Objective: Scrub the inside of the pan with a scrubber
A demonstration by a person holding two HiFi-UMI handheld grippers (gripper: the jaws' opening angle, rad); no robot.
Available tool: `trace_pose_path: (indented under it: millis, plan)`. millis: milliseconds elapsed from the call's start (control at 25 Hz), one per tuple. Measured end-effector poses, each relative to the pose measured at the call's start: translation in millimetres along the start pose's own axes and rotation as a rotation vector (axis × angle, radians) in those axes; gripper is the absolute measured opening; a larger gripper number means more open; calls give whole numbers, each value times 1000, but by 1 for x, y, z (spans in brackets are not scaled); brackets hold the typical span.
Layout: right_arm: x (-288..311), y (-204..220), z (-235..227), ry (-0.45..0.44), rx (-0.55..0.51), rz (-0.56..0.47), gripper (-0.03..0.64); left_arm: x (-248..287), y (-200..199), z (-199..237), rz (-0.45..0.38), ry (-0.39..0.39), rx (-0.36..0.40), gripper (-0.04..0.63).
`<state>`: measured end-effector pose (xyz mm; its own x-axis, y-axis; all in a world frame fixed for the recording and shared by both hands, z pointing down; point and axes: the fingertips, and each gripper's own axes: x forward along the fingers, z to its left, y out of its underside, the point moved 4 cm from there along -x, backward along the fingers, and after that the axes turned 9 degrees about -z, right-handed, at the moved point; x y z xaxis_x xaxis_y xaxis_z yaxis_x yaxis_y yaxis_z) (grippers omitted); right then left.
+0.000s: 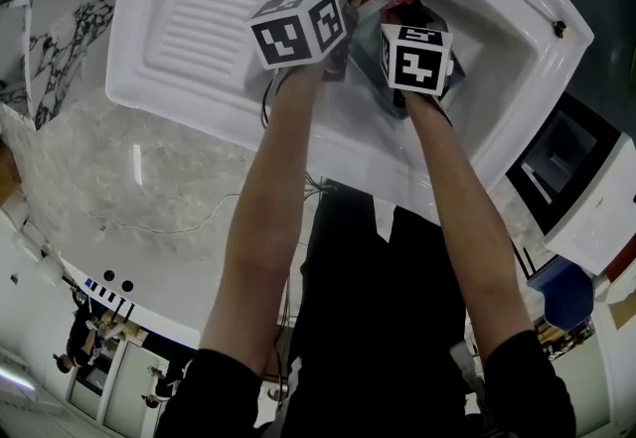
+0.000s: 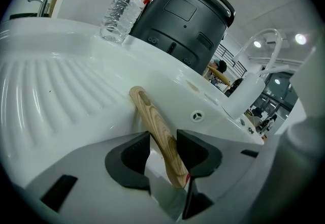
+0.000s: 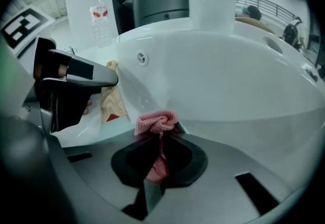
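The left gripper (image 2: 163,151) is clamping its half-open fingers on the pan's wooden handle (image 2: 152,116) down in the sink (image 3: 228,81) while the right gripper (image 3: 160,139) is pinching the pink scrubber (image 3: 156,121) tightly by one thin fold beside it, so hard rubbing could be tugging that fold free.

A white sink (image 1: 189,103) has its ribbed drainboard (image 2: 56,101) on the left and its basin (image 3: 244,81) on the right. On its far rim stands a clear plastic water bottle (image 2: 124,7), and just right of it a black lidded appliance (image 2: 185,20) with a carrying handle. A white faucet (image 2: 254,83) arches farther right. Black-veined marble (image 1: 60,39) lies left of the sink, and a white appliance (image 1: 586,198) stands to the right.
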<state>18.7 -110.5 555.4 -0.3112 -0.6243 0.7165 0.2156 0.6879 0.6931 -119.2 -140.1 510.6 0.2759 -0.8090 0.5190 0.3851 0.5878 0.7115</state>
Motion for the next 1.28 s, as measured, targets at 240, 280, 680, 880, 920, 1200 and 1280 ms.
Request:
trace_pose_path:
  millis: [240,280,680,880,920,1200,1280]
  plan:
    - [-5,7,14,-130,103,23,31,1,1,-1,3,11,-1,184]
    - [-6,9,21,-173,85,39,31,1,1,-1,3,11,0,184]
    - [-20,35,78,-543,63,172,31,1,3,-1,-3,8,3,184]
    - [-28,42,77,-594,28,238,31,0,2,-2,4,10,3,184]
    - [-32,46,76,-601,5,261,31,0,2,-2,5,11,6,184]
    - [-59,82,59,-677,-208,495,31,1,2,-1,5,4,6,184]
    - [-65,89,55,-699,-279,575,31,1,2,-1,5,6,7,184]
